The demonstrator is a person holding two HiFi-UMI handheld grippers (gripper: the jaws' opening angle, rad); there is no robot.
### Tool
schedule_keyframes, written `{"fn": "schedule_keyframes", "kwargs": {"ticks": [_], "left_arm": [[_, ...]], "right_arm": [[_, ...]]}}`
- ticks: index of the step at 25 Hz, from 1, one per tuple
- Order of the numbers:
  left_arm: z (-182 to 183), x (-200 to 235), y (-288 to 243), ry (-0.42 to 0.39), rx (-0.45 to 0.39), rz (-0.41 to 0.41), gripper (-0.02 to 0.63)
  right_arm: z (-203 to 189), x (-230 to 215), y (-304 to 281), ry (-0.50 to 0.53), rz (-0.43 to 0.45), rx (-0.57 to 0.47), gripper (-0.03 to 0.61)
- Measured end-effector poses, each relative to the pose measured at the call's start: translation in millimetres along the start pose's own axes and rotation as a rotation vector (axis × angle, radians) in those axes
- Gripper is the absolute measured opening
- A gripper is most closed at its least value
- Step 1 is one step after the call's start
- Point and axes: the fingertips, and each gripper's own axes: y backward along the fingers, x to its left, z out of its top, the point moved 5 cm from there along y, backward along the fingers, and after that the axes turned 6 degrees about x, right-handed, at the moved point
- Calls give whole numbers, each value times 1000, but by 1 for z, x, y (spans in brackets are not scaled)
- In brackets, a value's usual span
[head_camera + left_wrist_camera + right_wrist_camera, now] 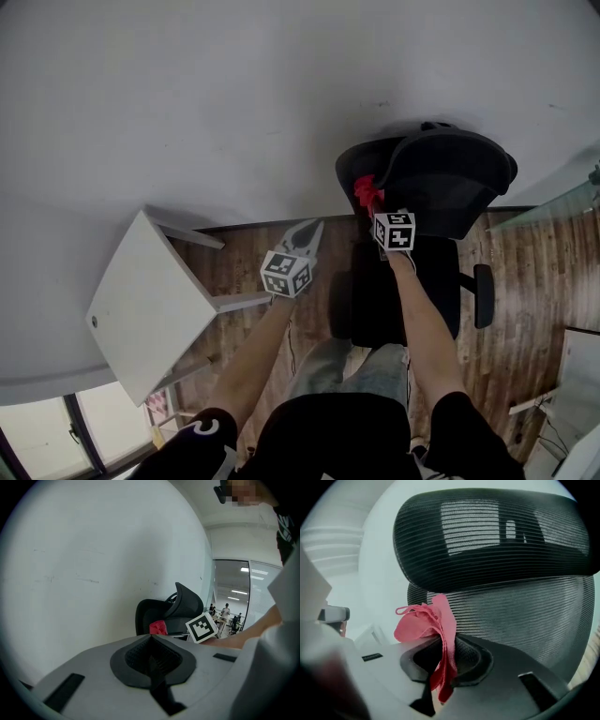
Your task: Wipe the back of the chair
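Black short-sleeved shirt (352,436), white-printed left sleeve (202,433), pale jeans (370,364); grey left claw (312,230) and right claw (373,202), each with a marker cube (286,274).

No words, brands or numbers can be read. Only black-and-white square marker patterns show, on the white cube (286,273) of the left gripper (307,232) and the matching cube (395,231) of the right gripper (370,199).

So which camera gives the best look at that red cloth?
The right gripper view: the red cloth fills the middle, clamped in the right gripper, close before the chair's mesh back. The head view shows only a small red patch by the chair's edge; the left gripper view, a distant red speck.
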Motion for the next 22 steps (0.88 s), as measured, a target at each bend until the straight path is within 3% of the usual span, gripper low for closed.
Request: {"fn": "schedule_keyframes", "kwargs": {"ticks": [22], "left_arm": [[18, -126, -85, 32, -26, -35, 24]], "right_arm": [[21, -150, 72, 9, -85, -25, 72]]}}
